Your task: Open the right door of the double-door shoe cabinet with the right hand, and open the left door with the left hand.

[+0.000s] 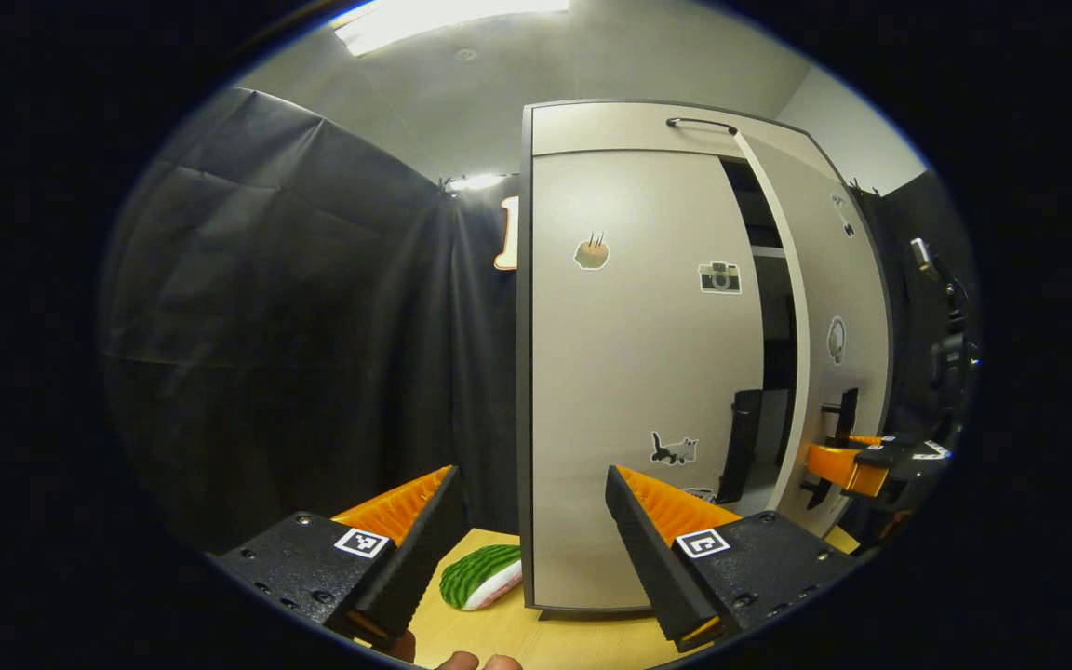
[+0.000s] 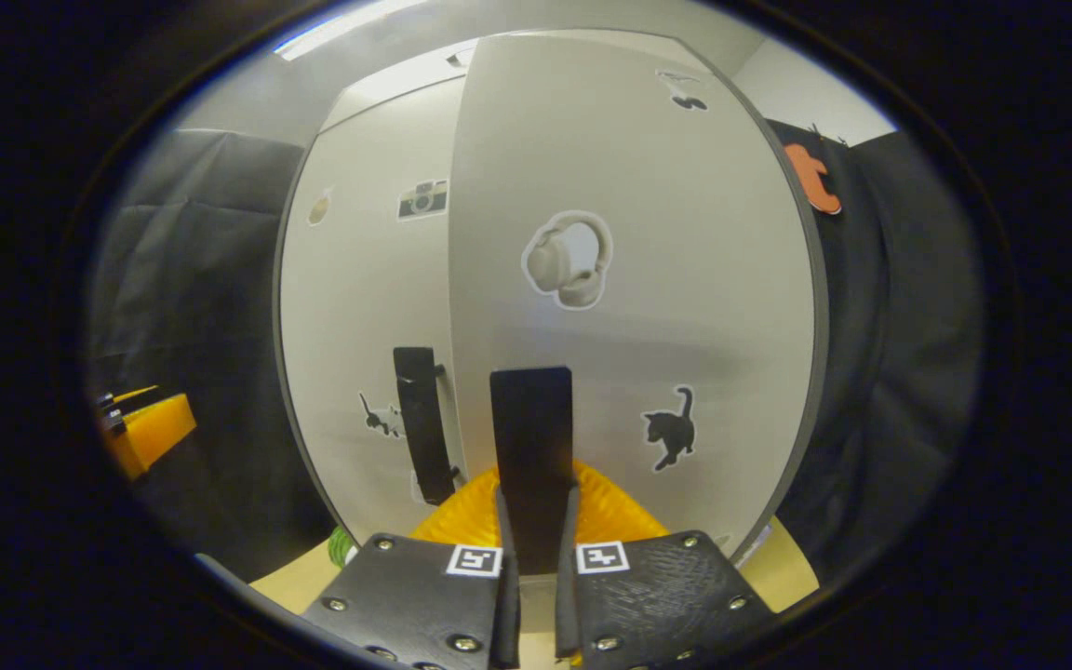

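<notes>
Right gripper's fingers (image 2: pixel 510 521) clamp the right door's handle (image 2: pixel 532 447).

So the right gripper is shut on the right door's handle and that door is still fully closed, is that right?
Not quite: the right door is already ajar, as the left gripper view shows. The right gripper is indeed shut on its handle.

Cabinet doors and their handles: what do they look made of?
The cabinet doors look like matte light-grey laminated board: flat, even, low sheen, dark edging. The handles look like matte black metal or plastic bars; which one is unclear. The right tool is shut on the right handle.
</notes>
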The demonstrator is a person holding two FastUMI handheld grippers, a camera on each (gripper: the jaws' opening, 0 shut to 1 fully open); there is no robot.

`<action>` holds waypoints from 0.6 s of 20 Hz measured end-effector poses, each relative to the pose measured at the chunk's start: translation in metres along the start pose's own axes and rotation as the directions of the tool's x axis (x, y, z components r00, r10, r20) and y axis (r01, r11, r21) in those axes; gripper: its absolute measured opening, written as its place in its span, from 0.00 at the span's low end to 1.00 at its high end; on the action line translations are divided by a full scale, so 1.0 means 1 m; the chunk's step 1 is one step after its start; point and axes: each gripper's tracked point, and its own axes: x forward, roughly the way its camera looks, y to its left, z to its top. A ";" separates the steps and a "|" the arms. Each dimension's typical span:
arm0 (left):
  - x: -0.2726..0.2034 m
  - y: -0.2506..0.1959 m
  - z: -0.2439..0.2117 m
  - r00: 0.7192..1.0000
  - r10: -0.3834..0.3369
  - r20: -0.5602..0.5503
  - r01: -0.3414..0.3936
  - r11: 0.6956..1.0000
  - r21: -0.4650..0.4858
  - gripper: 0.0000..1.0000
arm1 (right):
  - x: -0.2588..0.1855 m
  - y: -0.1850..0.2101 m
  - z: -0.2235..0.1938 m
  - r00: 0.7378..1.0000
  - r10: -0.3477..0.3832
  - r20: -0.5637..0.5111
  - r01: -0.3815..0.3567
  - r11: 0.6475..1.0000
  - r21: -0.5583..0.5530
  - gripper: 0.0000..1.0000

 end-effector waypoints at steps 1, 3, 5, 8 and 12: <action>0.001 -0.001 0.000 1.000 -0.003 0.001 0.003 1.000 -0.003 0.96 | -0.002 -0.002 0.000 1.000 0.005 -0.006 -0.005 1.000 0.003 0.15; 0.002 -0.004 -0.001 1.000 -0.012 0.000 0.012 1.000 -0.011 0.93 | -0.006 -0.004 -0.001 1.000 0.006 -0.012 -0.005 1.000 0.006 0.15; 0.004 -0.010 -0.004 1.000 -0.030 -0.008 0.030 0.999 -0.022 0.93 | -0.012 -0.008 0.000 1.000 0.000 -0.016 0.001 1.000 0.019 0.15; 0.005 -0.024 -0.007 0.998 -0.066 -0.015 0.065 0.997 -0.039 0.93 | -0.017 -0.012 -0.001 1.000 -0.016 -0.018 0.016 0.999 0.035 0.15; 0.006 -0.040 -0.010 0.993 -0.115 -0.021 0.114 0.993 -0.042 0.96 | -0.027 -0.019 -0.002 0.998 -0.057 -0.020 0.058 0.997 0.046 0.15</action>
